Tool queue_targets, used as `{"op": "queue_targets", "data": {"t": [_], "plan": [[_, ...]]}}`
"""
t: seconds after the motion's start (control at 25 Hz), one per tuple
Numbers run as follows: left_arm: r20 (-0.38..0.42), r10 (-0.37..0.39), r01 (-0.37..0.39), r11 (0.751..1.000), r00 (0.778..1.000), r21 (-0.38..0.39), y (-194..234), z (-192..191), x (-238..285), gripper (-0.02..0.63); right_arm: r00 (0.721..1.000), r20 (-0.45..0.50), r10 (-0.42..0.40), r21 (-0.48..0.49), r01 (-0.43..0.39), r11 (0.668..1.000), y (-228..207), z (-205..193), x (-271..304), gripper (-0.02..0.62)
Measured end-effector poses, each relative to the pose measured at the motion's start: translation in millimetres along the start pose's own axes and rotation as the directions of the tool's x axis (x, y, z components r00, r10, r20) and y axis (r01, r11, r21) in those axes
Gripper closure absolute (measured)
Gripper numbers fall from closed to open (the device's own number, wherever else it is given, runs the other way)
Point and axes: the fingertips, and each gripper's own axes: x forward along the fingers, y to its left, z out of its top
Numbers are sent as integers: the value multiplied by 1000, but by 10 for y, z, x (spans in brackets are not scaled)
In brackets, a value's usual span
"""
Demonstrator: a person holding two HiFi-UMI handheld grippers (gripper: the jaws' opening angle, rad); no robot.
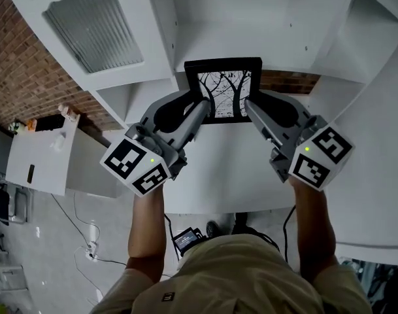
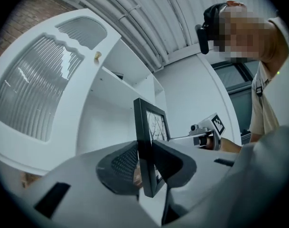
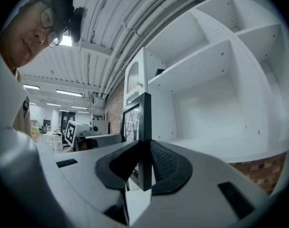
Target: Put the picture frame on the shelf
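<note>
At the upper left of the head view, a ribbed-glass cabinet door (image 1: 94, 25) hangs open on a white shelf (image 1: 270, 25) unit. Just right of it the left gripper (image 1: 200, 110) reaches forward, its jaws closed down to a narrow gap on the left side rail of the picture frame (image 1: 223, 89). The left gripper view shows the dark pads pressing both faces of that thin black moulding. The frame stands upright at the upper centre of the head view, its tree print facing the person, carried between the two tools in front of an open compartment. Whether its lower edge already touches the shelf board cannot be told. On the right, the right gripper (image 1: 252, 110) mirrors the hold, its jaws likewise drawn in on the opposite side rail and nothing else between them. Empty white compartments fill the right of that gripper's own view. The frame looks light and rigid, so it should travel as one stiff piece without sagging. Its front is probably glazed and would not forgive a knock against the shelf edge. The smooth, narrow moulding gives the pads little to bite, so the frame could pivot or slide if either side loosens. The two side rails, gripped low down as here, appear the sound places to hold, keeping the pads off the print.
</note>
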Motion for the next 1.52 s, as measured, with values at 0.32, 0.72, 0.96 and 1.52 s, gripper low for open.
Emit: {"op": "queue_targets", "data": {"t": [0.32,0.72,0.96,1.52], "plan": [[25,84,-86,994,996,70,-86,-17,-76,529,997,57,50,-8,-49,999,10,-52,-40,520],[42,200,-203,974,979,103,194,-124,-137,529,997,77,11,-16,-10,1000,-487,-117,307,520],[35,230,-232,968,973,98,361,-229,-179,531,997,71,-15,-29,17,999,-643,-185,579,520],[18,250,-251,965,968,75,581,-308,-290,531,997,31,-74,-53,76,996,-757,-254,913,520]]}}
